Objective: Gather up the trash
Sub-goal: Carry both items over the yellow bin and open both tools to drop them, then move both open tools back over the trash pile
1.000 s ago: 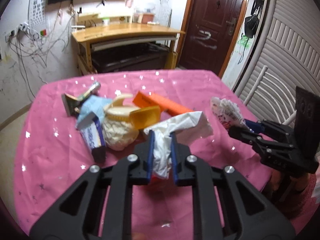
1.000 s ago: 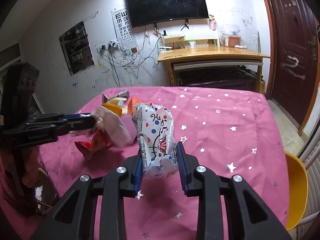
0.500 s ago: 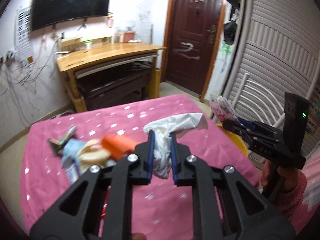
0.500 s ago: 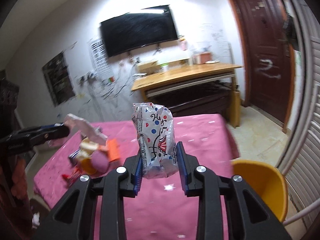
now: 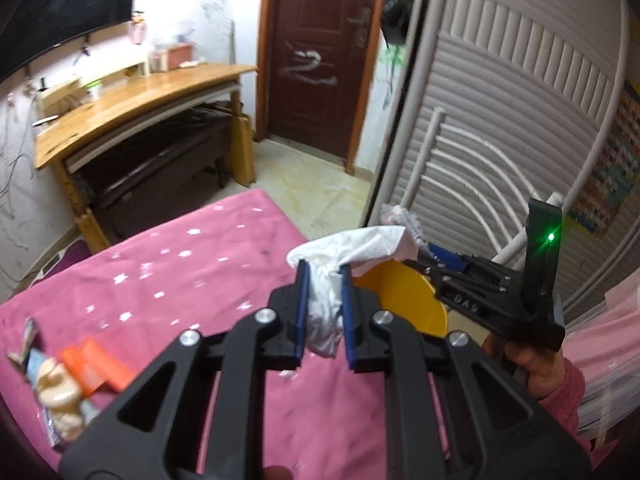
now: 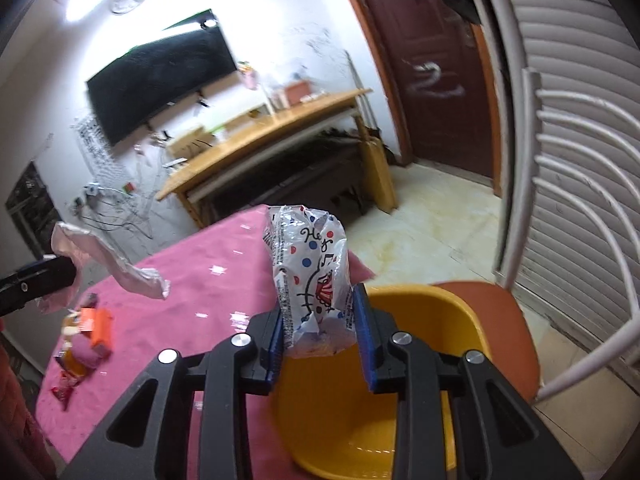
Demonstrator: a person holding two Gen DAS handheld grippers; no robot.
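Right claw (image 6: pixel 320 332): clenched on a printed wrapper (image 6: pixel 310 276), blue pads pressing its lower half; the wrapper stands upright, long axis running up out of the jaws. Directly below and just ahead, the yellow bin (image 6: pixel 400 368) with its mouth open. The claw hangs over the bin's near rim, the wrapper's bottom edge above the opening. The bin sits on an orange chair (image 6: pixel 500 336), hard against the table (image 6: pixel 192 288) edge.

Left claw (image 5: pixel 324 312): clenched on a white tissue (image 5: pixel 344 256), crumpled, its loose end flaring up and to the right. In this view the bin (image 5: pixel 404 300) shows ahead and to the right of the fingertips, partly hidden behind the tissue; the claw is over the table's corner rather than over the bin mouth. The right claw (image 5: pixel 436 264) reaches in from the right, over the far side of the bin.

Judgement: the right claw is the nearer one, and the drop for it is straight down. The left needs a short carry forward and right before letting go, or the tissue could land on the cloth or catch the rim. The tissue is light and may cling to the pads.

More litter (image 5: pixel 72 380) lies on the table's far left: an orange pack, a pale lump, small wrappers. Collection looks partway through.
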